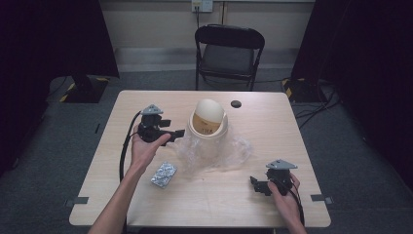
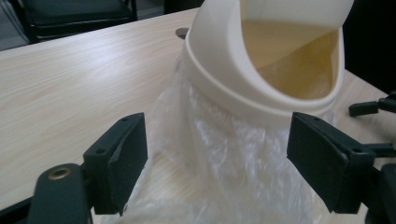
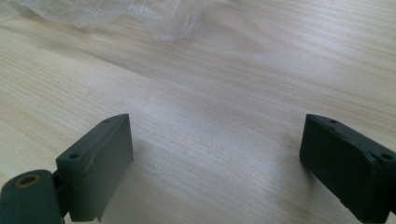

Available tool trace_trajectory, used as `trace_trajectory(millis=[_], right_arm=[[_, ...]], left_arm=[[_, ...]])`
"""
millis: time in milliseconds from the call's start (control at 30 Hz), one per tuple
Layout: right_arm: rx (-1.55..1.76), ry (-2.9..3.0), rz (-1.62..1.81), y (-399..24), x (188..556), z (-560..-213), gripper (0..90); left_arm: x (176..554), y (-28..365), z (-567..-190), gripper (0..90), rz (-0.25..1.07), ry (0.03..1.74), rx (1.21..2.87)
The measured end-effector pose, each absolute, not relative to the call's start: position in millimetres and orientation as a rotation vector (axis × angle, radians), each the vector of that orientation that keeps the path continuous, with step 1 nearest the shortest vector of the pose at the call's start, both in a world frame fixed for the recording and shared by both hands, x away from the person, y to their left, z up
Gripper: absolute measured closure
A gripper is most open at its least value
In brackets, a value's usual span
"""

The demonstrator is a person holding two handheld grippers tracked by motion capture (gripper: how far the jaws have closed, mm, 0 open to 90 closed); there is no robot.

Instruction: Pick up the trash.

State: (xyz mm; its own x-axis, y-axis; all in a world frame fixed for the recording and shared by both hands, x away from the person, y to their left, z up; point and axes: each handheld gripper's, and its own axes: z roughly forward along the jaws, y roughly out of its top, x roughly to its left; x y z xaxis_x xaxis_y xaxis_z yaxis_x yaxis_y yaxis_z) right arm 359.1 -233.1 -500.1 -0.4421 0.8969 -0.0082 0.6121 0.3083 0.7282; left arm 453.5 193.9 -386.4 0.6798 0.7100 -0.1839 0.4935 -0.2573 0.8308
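Note:
A cream bin with a domed swing lid (image 1: 208, 119) stands mid-table, and a clear plastic bag (image 1: 229, 151) is bunched around its base. My left gripper (image 1: 176, 133) is held level just left of the bin and points at it. In the left gripper view the bin (image 2: 261, 56) looms close and the bag (image 2: 224, 158) lies loosely between the two jaws of my left gripper (image 2: 217, 140), which stand apart without pressing on it. My right gripper (image 1: 255, 184) rests near the front right of the table. In its own view the right gripper (image 3: 217, 149) is open over bare wood, with the bag's edge (image 3: 116, 11) farther off.
A silver foil blister pack (image 1: 163, 174) lies on the table (image 1: 122, 204) in front of my left hand. A small black round cap (image 1: 236, 104) sits near the far edge. A black folding chair (image 1: 229, 53) stands behind the table.

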Motion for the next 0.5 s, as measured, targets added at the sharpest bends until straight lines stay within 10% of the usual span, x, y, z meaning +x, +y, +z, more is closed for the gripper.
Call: trace_trajectory(millis=[500], right_arm=[[1.345,2.167,0.929,-233,359,-500,8.7]], left_arm=[[397,234,-426,16.2,0.311,0.989,2.008]])
